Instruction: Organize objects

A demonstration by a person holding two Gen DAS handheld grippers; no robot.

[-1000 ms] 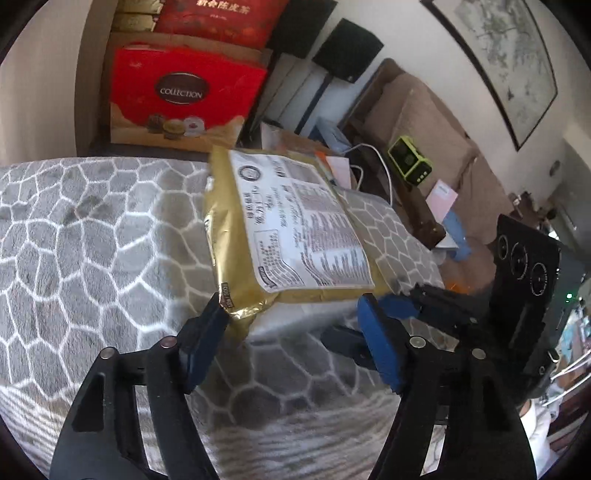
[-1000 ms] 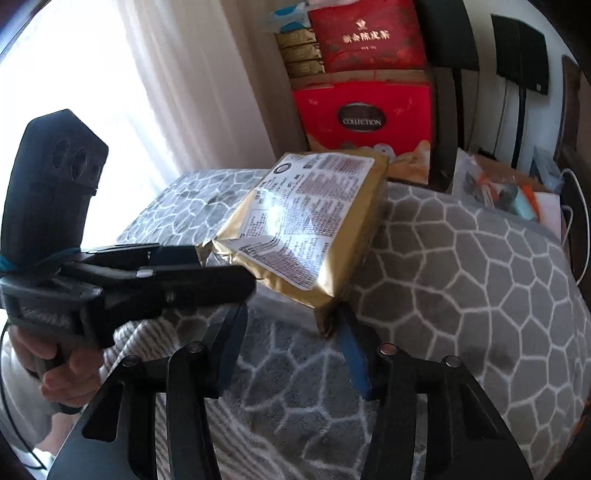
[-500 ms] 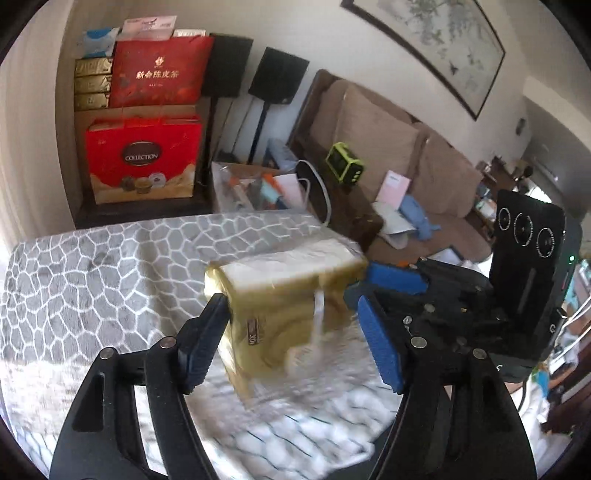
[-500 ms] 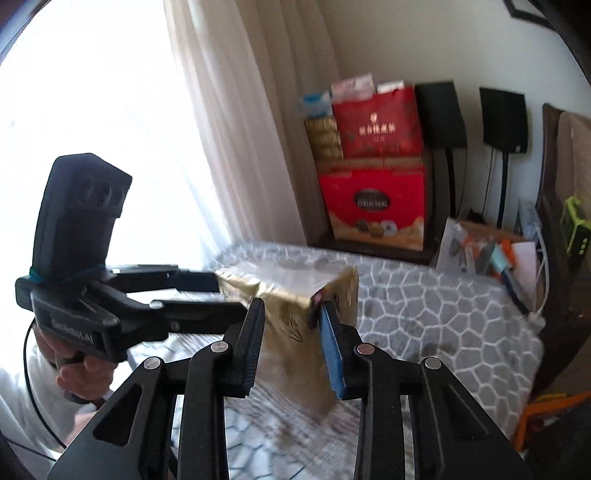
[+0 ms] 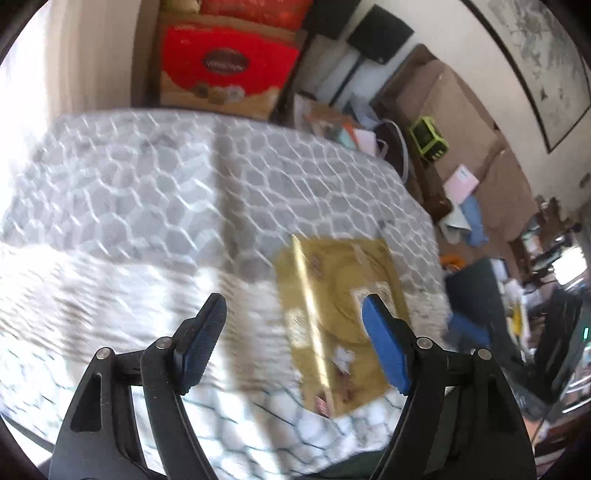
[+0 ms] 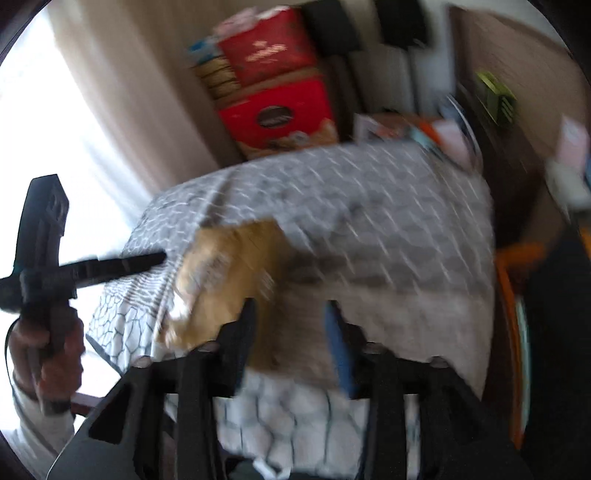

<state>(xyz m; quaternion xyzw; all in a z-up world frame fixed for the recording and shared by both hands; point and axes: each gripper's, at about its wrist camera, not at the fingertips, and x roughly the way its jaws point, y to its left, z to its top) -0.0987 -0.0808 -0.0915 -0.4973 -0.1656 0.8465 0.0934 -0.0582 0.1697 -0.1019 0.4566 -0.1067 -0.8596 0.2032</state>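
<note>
A flat gold foil package lies on the grey honeycomb-patterned tablecloth near the table's right front corner, its plain gold face up. My left gripper hovers above it and a little to its left. Its jaws are opening and hold nothing, and its right finger overlaps the package only in the picture. The right wrist view is blurred: the package shows ahead and to the left of my right gripper, whose jaws are opening with only cloth between them. A hand holds the left gripper beside the package.
Red gift boxes are stacked behind the table by the curtain. Black speakers, a brown sofa with a green device, and a box of clutter stand to the right. The table's front edge is close below.
The package was held up between both grippers, label side up, then on edge. Now it lies flat on the cloth, turned over. Both grippers have let go and drawn back.
</note>
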